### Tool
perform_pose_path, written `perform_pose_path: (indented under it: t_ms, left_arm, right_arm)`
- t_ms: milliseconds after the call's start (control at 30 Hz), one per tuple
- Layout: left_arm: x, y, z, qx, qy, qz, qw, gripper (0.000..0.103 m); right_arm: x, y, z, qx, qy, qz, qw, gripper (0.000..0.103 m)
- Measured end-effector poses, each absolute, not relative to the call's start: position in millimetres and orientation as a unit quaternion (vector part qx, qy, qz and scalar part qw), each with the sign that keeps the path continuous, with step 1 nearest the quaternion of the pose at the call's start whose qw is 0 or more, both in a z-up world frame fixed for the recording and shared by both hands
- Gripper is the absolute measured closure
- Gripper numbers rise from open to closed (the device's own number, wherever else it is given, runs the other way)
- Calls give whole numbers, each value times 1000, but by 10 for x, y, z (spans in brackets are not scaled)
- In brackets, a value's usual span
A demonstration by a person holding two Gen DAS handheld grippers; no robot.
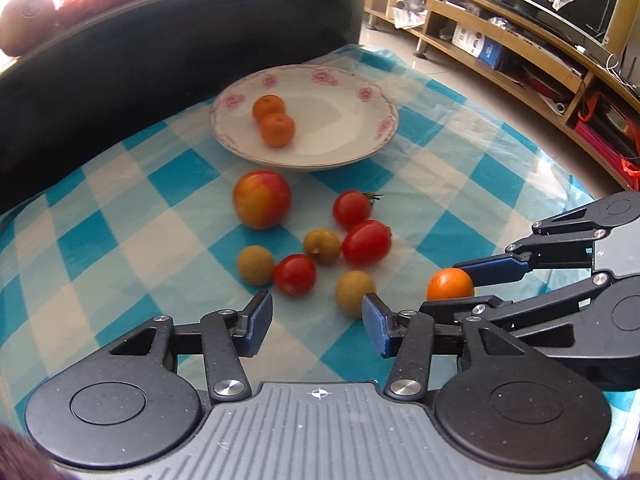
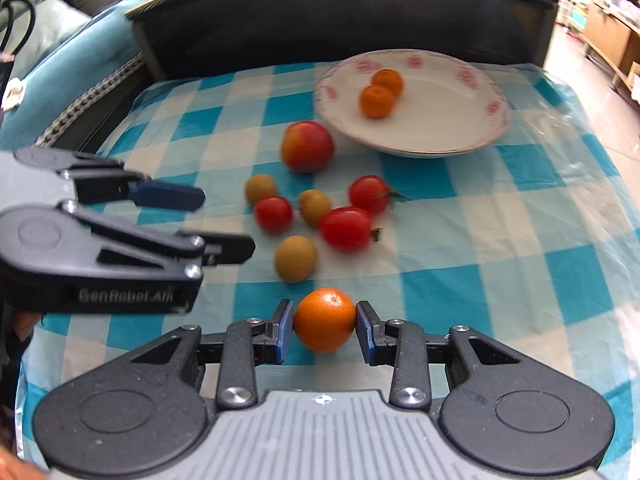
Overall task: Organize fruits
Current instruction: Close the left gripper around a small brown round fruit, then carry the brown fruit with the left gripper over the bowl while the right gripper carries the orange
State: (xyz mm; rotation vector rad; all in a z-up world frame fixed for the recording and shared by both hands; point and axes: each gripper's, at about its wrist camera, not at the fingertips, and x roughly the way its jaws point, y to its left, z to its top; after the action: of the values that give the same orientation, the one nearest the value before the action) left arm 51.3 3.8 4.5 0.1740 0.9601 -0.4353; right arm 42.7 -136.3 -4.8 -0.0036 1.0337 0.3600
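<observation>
My right gripper (image 2: 324,328) is shut on a small orange (image 2: 325,319), low over the blue-and-white checked cloth (image 2: 500,272). In the left wrist view the same orange (image 1: 450,284) sits between the right gripper's (image 1: 456,286) fingers. My left gripper (image 1: 317,312) stands open with nothing between its pads. Just past its right fingertip lies a longan (image 1: 354,292). Two more longans (image 1: 322,246), three cherry tomatoes (image 1: 366,242) and a red-yellow apple (image 1: 262,199) lie scattered beyond it. A flowered white plate (image 1: 360,140) at the far side holds two mandarins (image 1: 277,130).
A dark raised table edge (image 1: 160,40) runs behind the cloth, with more fruit (image 1: 26,20) on top at the back left. A wooden TV cabinet (image 1: 520,48) stands to the right across the floor. From the right wrist view, the left gripper (image 2: 224,224) hangs left of the fruit cluster.
</observation>
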Motion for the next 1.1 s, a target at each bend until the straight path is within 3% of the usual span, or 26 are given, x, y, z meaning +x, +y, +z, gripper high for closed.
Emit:
perform_pose_path:
  t_ms: [500,800,1100]
  left_arm:
    - [614,-298,-146,94,475,-225,845,51]
    - [591,-296,-159,103,477,-218,845,68]
    - [554,-287,-156,109,475,-221,845,61]
  right_arm:
    - [408,-1749,-46,10,491,124,863,66]
    - [420,-1785,-118,5,501,120,857,66]
    - [417,-1805,-149,7,502,123,856,66]
